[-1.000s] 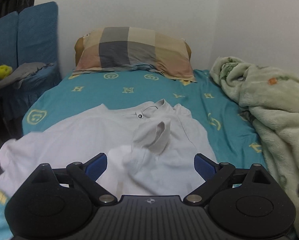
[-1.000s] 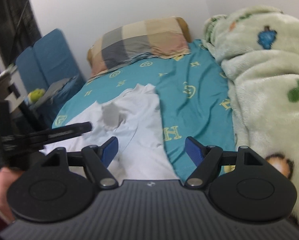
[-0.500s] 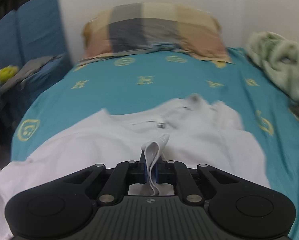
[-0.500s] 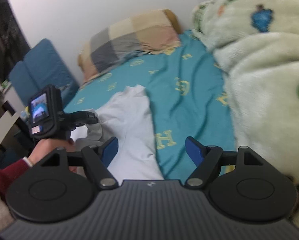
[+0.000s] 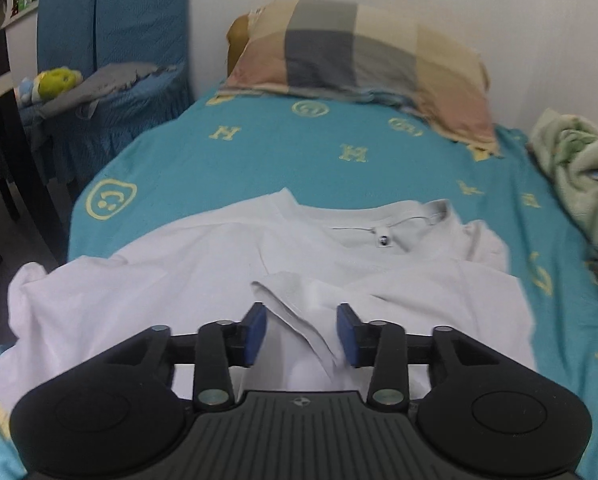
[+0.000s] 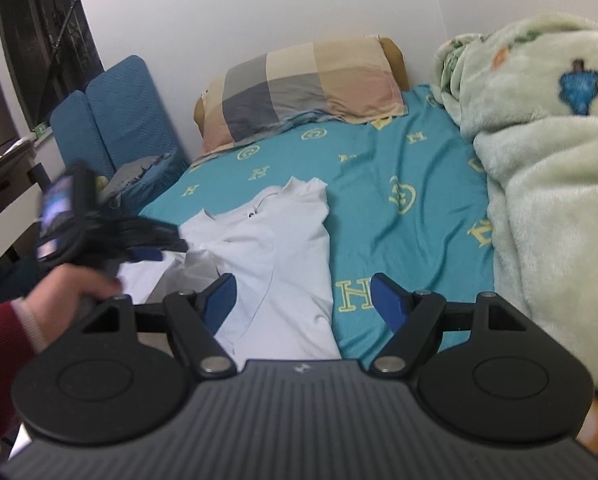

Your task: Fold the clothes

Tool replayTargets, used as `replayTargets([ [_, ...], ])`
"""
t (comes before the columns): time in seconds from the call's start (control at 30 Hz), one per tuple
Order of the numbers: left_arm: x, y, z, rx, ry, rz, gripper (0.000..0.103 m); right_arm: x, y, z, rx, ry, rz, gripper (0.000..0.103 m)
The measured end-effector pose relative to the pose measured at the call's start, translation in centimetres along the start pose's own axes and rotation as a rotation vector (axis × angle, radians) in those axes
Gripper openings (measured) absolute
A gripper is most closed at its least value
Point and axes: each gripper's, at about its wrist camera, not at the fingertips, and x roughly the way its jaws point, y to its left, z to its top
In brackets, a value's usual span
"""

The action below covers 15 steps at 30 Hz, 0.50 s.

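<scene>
A white T-shirt (image 5: 203, 280) lies spread on the teal bedsheet (image 5: 283, 152), collar and label (image 5: 383, 240) toward the pillow. My left gripper (image 5: 302, 334) hovers low over the shirt's middle. Its jaws are opening, and the folded-in sleeve (image 5: 295, 300) lies between the blue pads without being pressed. In the right wrist view the same shirt (image 6: 287, 248) runs down the frame. My right gripper (image 6: 305, 302) stands open over the shirt's right edge and the sheet, holding nothing. The left gripper (image 6: 167, 248), blurred, is held there by a hand (image 6: 75, 292) in a red sleeve.
A checked pillow (image 5: 363, 64) lies at the head of the bed by the white wall. A fluffy green blanket (image 6: 547, 184) is heaped along the right side. A blue covered chair (image 5: 111, 60) with a yellow toy (image 5: 57, 80) and dark furniture (image 5: 11, 132) stand at left.
Half a second ago my left gripper was shut on the sleeve cuff. It has since carried it across the shirt and opened, and the sleeve lies flat. The right gripper has barely moved.
</scene>
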Motion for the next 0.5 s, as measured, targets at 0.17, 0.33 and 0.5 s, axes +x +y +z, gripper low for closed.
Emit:
replayTargets([
  [0.17,-7.5,-1.4,-3.3,0.04,-0.001,-0.066,0.056,-2.8,0.2,0.5,-0.027,-0.02,0.01,0.076],
  [0.33,-14.3,-4.0,-8.7,-0.017,0.017,-0.216,0.06,-8.1,0.0,0.9,-0.038,-0.045,0.015,0.076],
  [0.5,-17.7,-8.5,-15.6,-0.068,0.145,-0.386,0.06,-13.4,-1.6,0.1,0.011,-0.047,-0.038,0.076],
])
